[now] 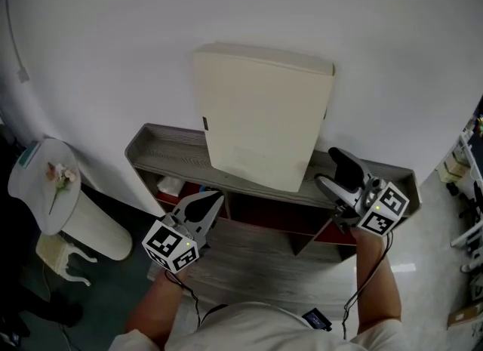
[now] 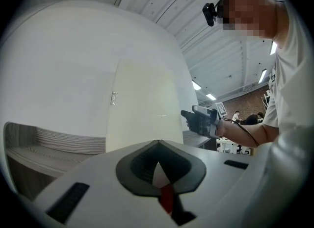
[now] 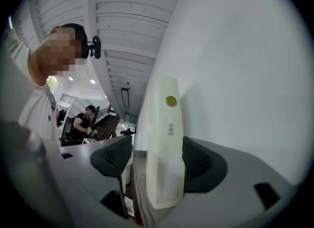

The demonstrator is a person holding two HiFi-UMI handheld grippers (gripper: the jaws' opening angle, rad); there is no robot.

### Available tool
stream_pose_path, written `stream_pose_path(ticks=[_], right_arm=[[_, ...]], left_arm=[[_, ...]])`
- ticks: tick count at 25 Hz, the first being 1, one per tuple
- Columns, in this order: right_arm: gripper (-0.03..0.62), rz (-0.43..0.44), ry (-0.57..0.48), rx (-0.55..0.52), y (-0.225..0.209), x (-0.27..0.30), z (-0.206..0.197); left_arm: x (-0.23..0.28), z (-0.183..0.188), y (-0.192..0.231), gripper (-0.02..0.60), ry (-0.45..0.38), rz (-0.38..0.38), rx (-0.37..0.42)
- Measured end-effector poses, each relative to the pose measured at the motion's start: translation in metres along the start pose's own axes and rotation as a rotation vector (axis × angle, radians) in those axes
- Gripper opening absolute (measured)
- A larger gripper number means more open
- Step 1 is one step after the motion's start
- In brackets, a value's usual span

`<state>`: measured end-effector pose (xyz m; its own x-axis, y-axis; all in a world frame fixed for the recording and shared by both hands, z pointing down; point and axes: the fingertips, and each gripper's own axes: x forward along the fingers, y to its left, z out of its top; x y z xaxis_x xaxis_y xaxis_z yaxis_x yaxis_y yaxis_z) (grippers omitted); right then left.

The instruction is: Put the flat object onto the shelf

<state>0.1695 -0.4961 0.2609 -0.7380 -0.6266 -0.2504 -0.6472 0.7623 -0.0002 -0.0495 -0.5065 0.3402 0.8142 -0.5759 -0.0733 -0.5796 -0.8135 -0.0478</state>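
Observation:
The flat object is a cream board standing upright on top of the grey wood-grain shelf, leaning against the white wall. My left gripper is below the board's lower left corner and apart from it, its jaws together and holding nothing. In the left gripper view the board rises beyond the gripper. My right gripper is open at the board's lower right corner. In the right gripper view the board's narrow edge stands between the spread pads, with a gap on the left side.
The shelf has red-lined compartments below, one holding a white item. A small round white table with a flower and a cream stool stand at the left. Racks crowd the far right.

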Motion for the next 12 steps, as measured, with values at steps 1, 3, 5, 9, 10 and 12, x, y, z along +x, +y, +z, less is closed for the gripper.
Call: stream_pose_path(ticks=[1, 3, 5, 9, 10, 12], right_arm=[[0.307, -0.001, 0.006, -0.009, 0.005, -0.006, -0.001], [0.307, -0.007, 0.021, -0.026, 0.014, -0.019, -0.003], [0.307, -0.009, 0.035, -0.031, 0.026, -0.033, -0.005], [0.307, 0.0, 0.044, -0.02, 0.05, -0.065, -0.006], [0.305, -0.001, 0.045, -0.019, 0.056, -0.073, -0.006], [0.296, -0.002, 0.045, -0.028, 0.071, -0.089, -0.004]], left_arm=[[-0.001, -0.002, -0.008, 0.012, 0.001, 0.002, -0.004], [-0.002, -0.006, -0.023, 0.012, 0.004, 0.006, -0.011], [-0.005, -0.006, -0.04, 0.012, 0.006, 0.011, -0.016], [-0.014, -0.002, -0.075, 0.012, -0.002, 0.027, -0.021], [-0.017, -0.001, -0.085, 0.012, -0.002, 0.032, -0.026], [-0.023, 0.0, -0.106, 0.012, 0.002, 0.032, -0.025]])
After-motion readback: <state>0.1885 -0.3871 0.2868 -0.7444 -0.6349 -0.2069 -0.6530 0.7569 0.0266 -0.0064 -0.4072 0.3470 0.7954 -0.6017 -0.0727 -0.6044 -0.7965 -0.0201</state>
